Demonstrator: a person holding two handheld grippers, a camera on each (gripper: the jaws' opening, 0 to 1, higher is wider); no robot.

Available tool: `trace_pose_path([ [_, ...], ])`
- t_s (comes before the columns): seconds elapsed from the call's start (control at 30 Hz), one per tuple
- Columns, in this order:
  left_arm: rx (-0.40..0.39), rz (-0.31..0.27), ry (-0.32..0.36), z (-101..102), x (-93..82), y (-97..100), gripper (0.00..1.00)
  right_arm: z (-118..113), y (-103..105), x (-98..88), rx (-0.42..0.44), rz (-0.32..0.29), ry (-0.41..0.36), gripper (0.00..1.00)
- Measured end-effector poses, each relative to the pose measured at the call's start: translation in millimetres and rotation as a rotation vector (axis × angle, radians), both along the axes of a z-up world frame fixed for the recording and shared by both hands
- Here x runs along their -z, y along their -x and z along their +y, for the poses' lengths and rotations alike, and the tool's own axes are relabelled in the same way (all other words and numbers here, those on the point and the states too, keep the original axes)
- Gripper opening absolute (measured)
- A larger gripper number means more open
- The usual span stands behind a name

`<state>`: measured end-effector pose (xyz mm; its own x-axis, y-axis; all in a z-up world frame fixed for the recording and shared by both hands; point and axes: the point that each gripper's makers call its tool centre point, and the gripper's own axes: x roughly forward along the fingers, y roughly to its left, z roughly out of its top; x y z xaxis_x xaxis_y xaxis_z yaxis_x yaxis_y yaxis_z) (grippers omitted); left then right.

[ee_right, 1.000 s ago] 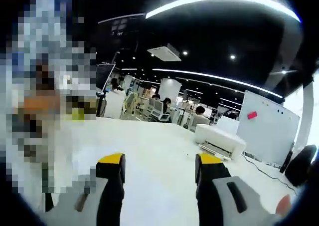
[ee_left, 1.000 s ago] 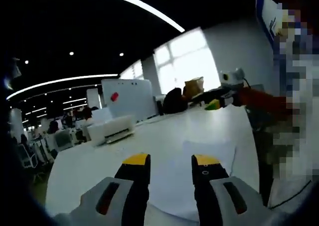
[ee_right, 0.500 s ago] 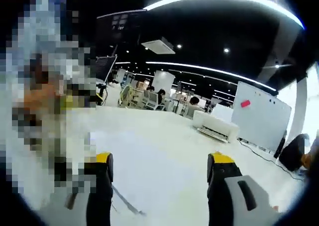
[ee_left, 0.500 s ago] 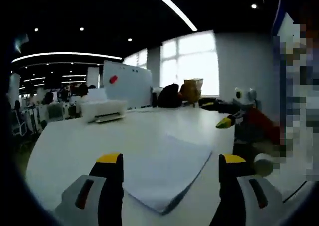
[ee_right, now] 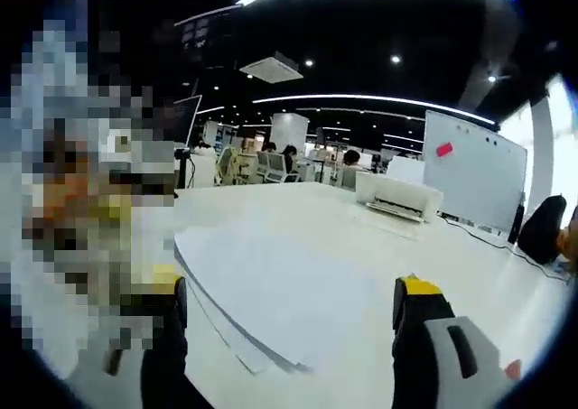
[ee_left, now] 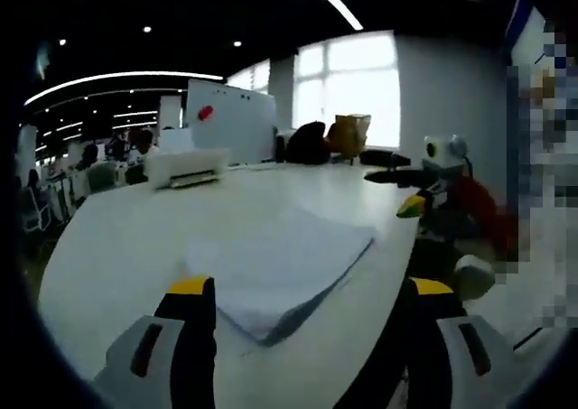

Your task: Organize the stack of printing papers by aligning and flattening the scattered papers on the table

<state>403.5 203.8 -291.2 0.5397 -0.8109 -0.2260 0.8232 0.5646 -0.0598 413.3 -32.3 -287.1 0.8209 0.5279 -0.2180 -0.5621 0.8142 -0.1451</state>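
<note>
Thick stack of white printing paper [ee_left: 275,269] lies flat on the white bench [ee_left: 108,255], sheet edges a bit fanned. Left gripper [ee_left: 307,292] and right gripper [ee_right: 293,293] both have their yellow-tipped jaws wide apart, straddling the stack [ee_right: 280,292], holding nothing.

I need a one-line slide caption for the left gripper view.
Open left gripper facing a paper stack on a white table.
</note>
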Motion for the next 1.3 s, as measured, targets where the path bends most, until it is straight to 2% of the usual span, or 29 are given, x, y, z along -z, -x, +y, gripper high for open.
trace_pose_path([
  [0.1, 0.0, 0.018, 0.028, 1.0, -1.0, 1.1, 0.88, -2.3, -0.6, 0.6, 0.0, -0.005, -0.013, 0.89],
  [0.2, -0.01, 0.023, 0.033, 2.0, -3.0, -0.6, 0.86, -3.6, -2.2, 6.5, 0.006, 0.022, -0.021, 0.88],
  [0.57, -0.004, 0.026, -0.054, 8.1, 6.0, 1.2, 0.93, -2.1, -13.8, 3.4, 0.002, 0.042, 0.043, 0.9],
  [0.67, -0.014, 0.033, -0.038, 9.5, 5.7, -1.0, 0.95, -1.7, -17.1, 4.0, 0.0, 0.045, 0.053, 0.9],
  [0.73, -0.005, 0.058, -0.01, 8.7, 5.7, 1.5, 0.95, -1.0, -18.3, 3.8, -0.004, 0.047, 0.054, 0.9],
  [0.87, -0.009, 0.072, 0.012, 7.9, 5.3, 0.8, 0.93, 2.6, -21.9, -1.2, -0.002, 0.035, 0.014, 0.89],
  [1.03, -0.024, 0.047, 0.004, 10.2, -0.4, -2.2, 0.92, 3.8, -22.7, -0.3, 0.0, 0.043, 0.005, 0.89],
  [1.17, -0.021, 0.043, 0.038, 9.0, -4.2, -4.3, 0.91, 3.9, -18.8, -1.0, 0.008, 0.037, 0.015, 0.89],
  [1.27, -0.015, 0.05, -0.005, 6.8, 1.9, -6.7, 0.89, 2.5, -16.6, -4.2, 0.016, 0.022, 0.007, 0.89],
  [1.3, -0.014, 0.036, -0.021, 5.5, 1.8, -7.7, 0.89, 1.7, -16.7, -4.3, 0.019, 0.024, 0.007, 0.89],
])
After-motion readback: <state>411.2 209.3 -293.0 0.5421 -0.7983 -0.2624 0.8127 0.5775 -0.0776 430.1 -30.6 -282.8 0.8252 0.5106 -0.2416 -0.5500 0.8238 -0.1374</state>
